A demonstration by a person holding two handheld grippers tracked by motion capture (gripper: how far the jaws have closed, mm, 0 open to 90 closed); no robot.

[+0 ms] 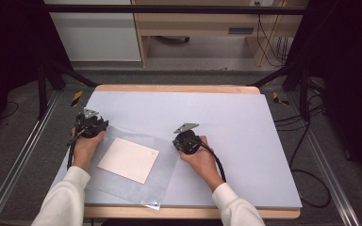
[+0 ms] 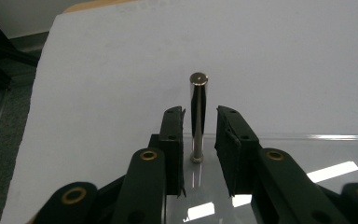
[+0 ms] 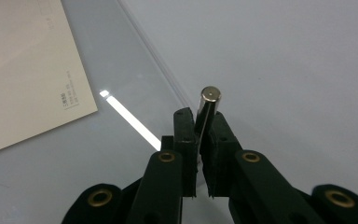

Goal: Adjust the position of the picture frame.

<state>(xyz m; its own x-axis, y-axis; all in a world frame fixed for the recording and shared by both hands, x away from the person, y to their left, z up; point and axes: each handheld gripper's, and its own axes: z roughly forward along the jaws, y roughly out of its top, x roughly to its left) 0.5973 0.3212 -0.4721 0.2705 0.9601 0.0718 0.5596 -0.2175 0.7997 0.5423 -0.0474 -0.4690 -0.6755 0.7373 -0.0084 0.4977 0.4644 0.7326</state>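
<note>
A pale lavender rectangular board [image 1: 245,122] is lying on a light wooden table [image 1: 179,88], covering nearly all of it. On the near left part of the board a clear plastic sleeve [image 1: 165,165] is lying flat and slightly askew, its near corner reaching the table's near edge, and a cream square card [image 1: 128,159] with a small block of print near one corner is sitting inside it, toward its left half. A person in white sleeves is holding one black two-jaw gripper in each hand. The left gripper [image 1: 90,125] is sitting at the far left corner of the sleeve; in the left gripper view its jaws are standing narrowly apart on either side of an upright polished metal pin [image 2: 198,116], which is rising from the sleeve's edge, with a thin gap showing on each side, so the pads are not pressing on the pin. The right gripper [image 1: 186,140] is sitting at the far right edge of the sleeve, well apart from the left one; in the right gripper view its jaws are clamping a second upright polished metal pin [image 3: 208,105] just beside the sleeve's sealed edge strip [image 3: 154,56].
</note>
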